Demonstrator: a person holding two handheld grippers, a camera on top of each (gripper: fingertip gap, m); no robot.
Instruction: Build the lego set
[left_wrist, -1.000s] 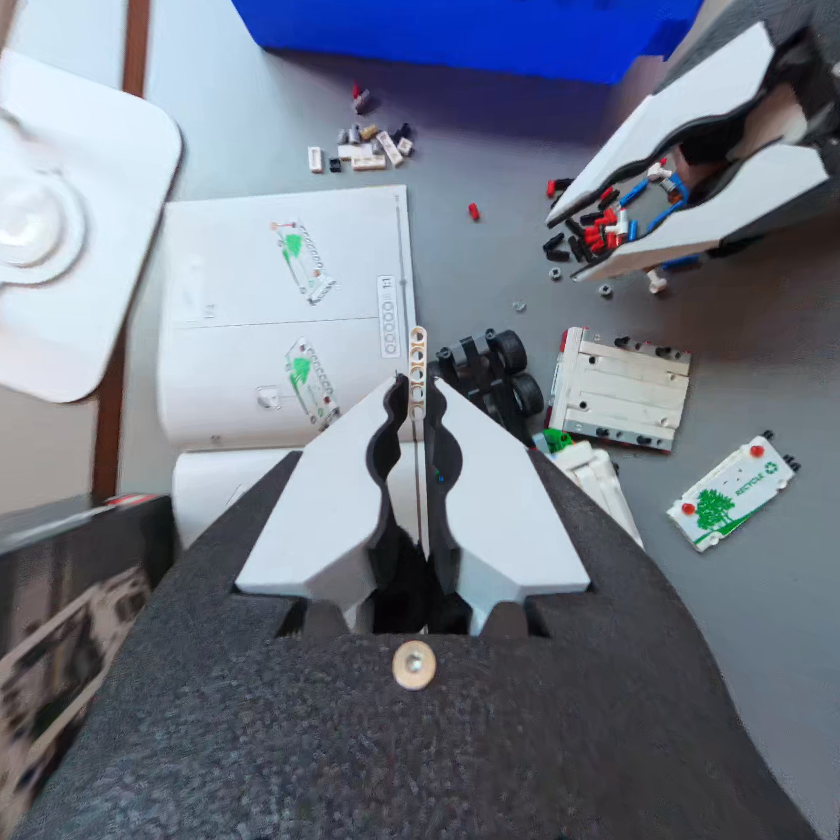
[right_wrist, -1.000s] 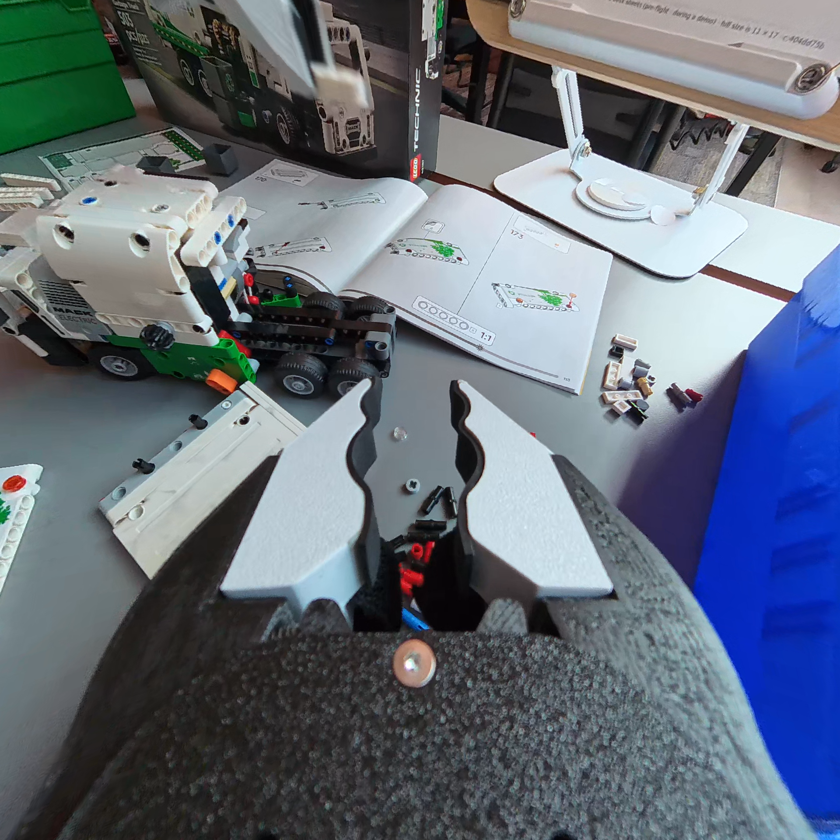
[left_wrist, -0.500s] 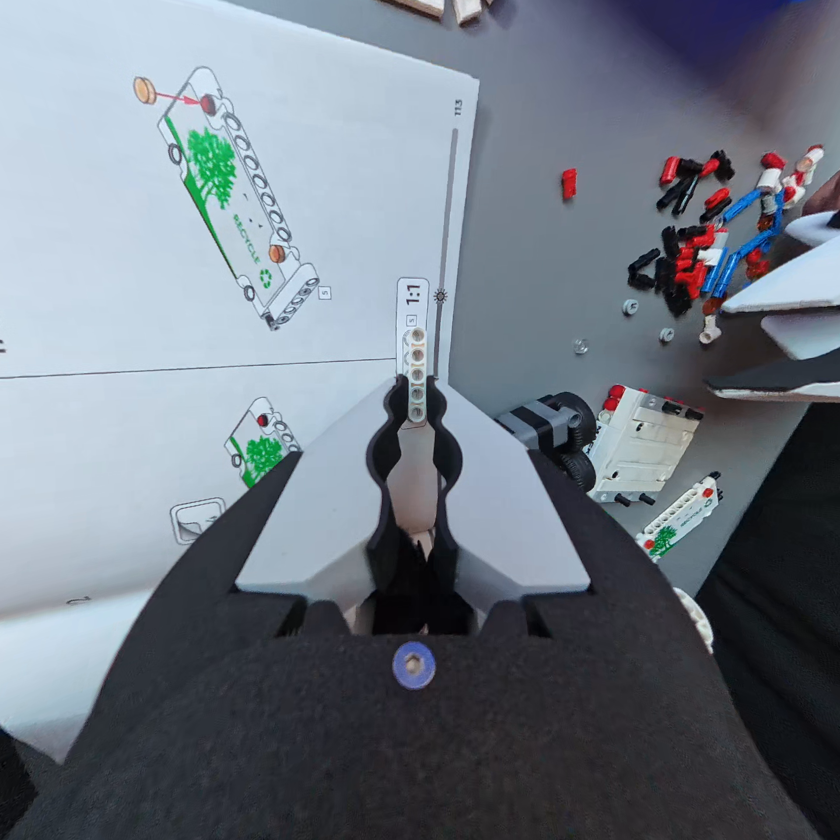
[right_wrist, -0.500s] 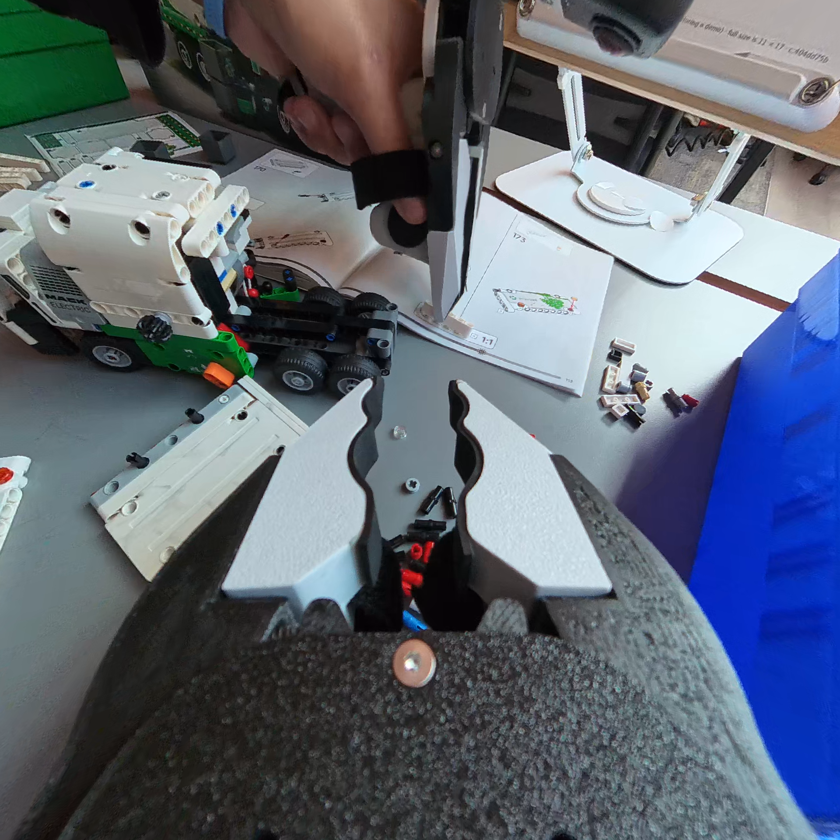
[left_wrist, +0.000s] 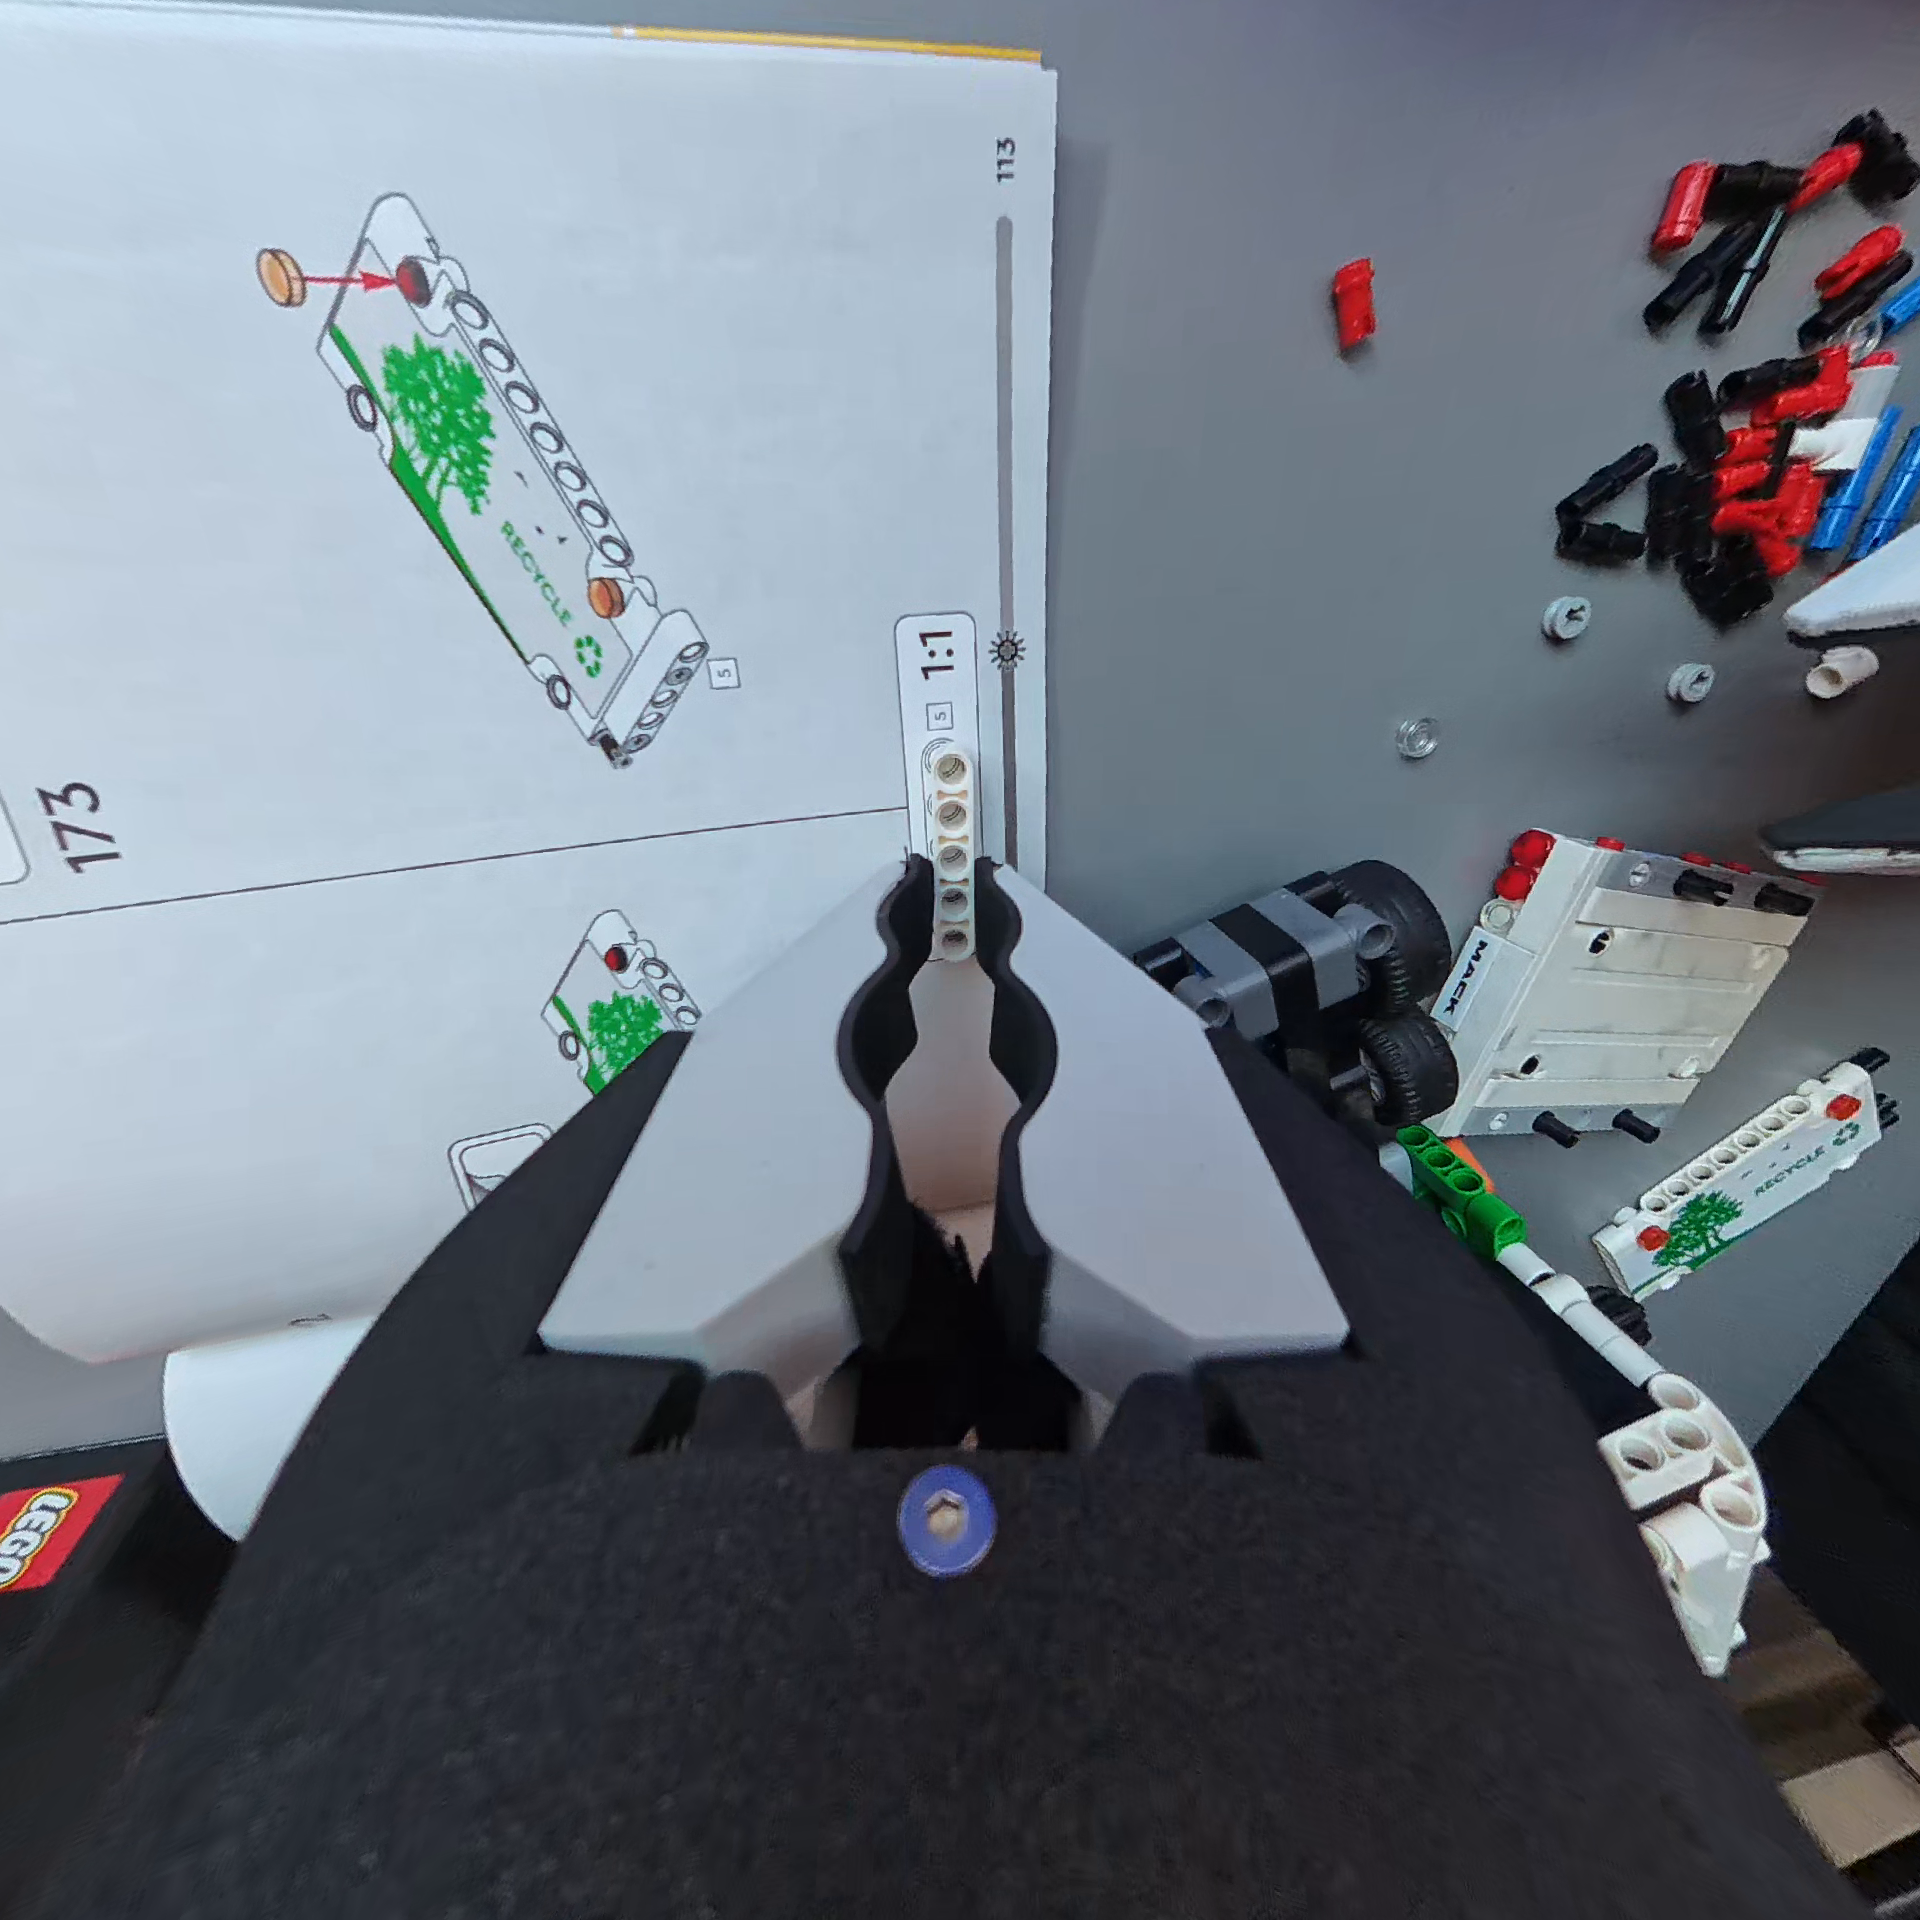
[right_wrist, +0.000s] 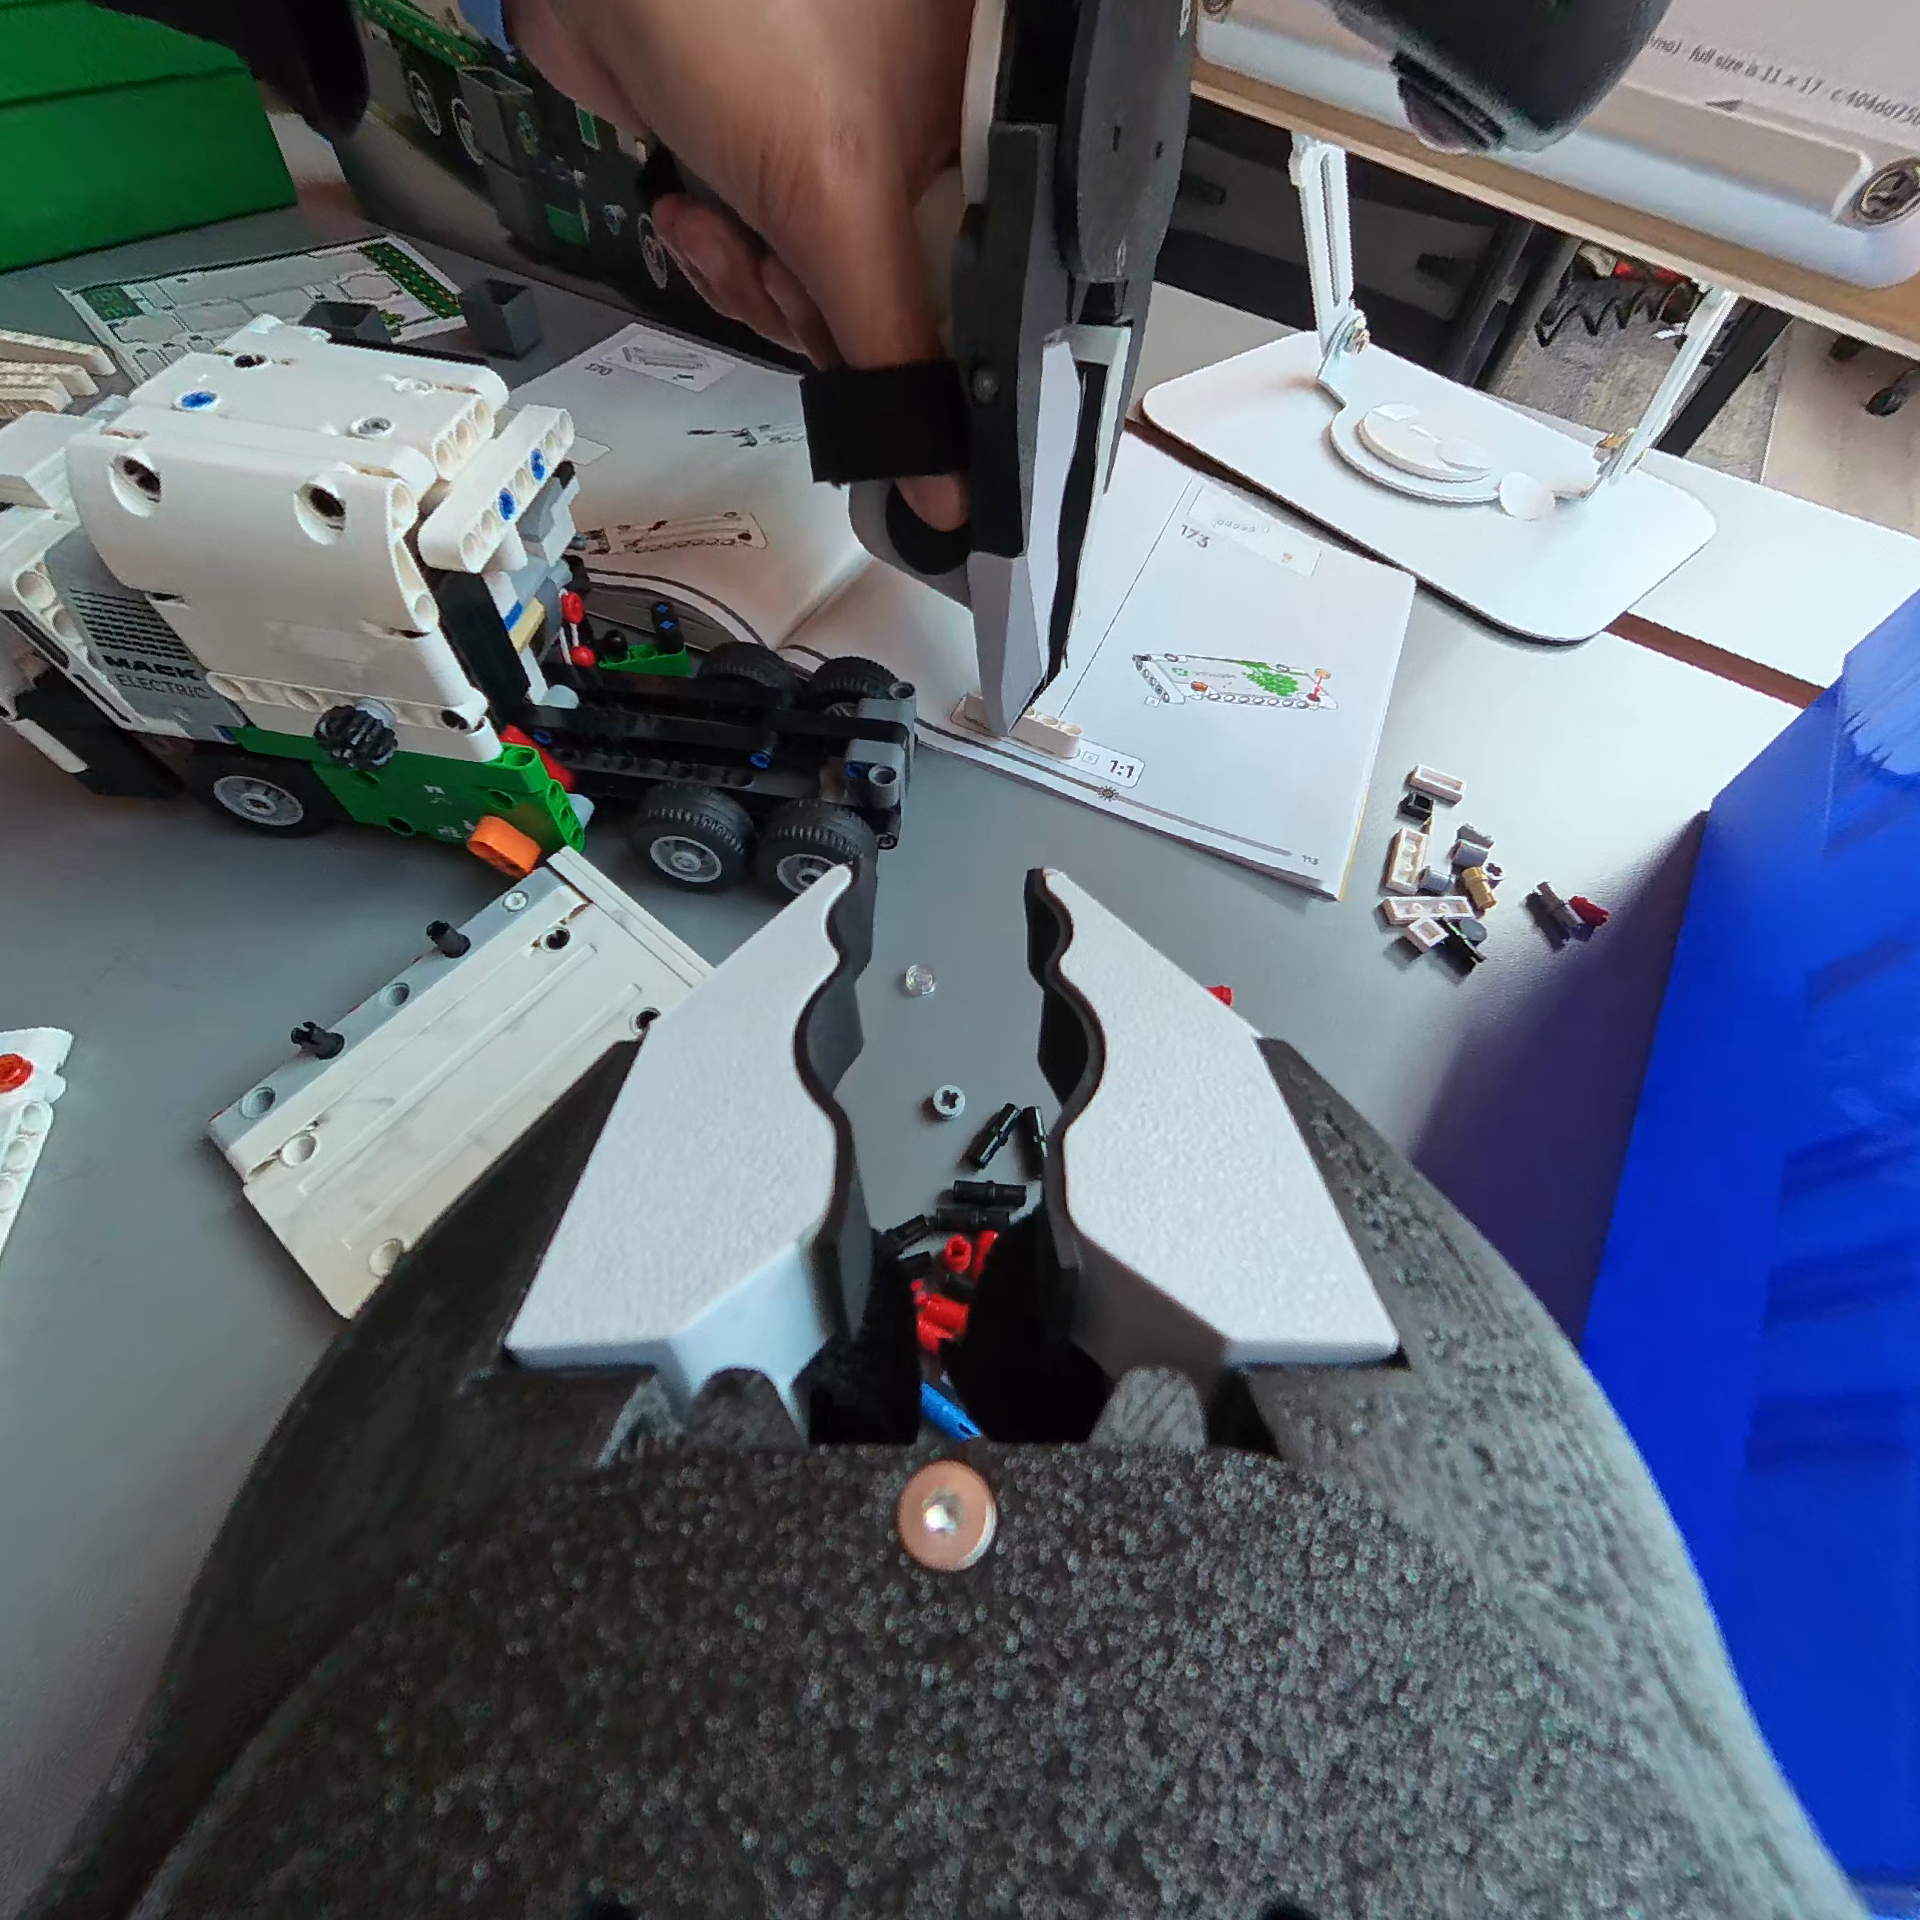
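Left wrist view showed the left gripper (left_wrist: 951, 883) clamped on a small white five-hole beam (left_wrist: 951, 831), both black pads pressed against its sides, the beam lying flat on the open instruction booklet (left_wrist: 520, 520) near the page's right edge. Right wrist view showed the right gripper (right_wrist: 945, 883) with its jaws parted and nothing between them, hovering over the grey table (right_wrist: 1299, 987) above a clear round stud (right_wrist: 918, 979) and a scatter of black and red pins (right_wrist: 966, 1236), with the white and green toy truck (right_wrist: 312, 623) to its left and a blue bin (right_wrist: 1787, 1143) to its right.
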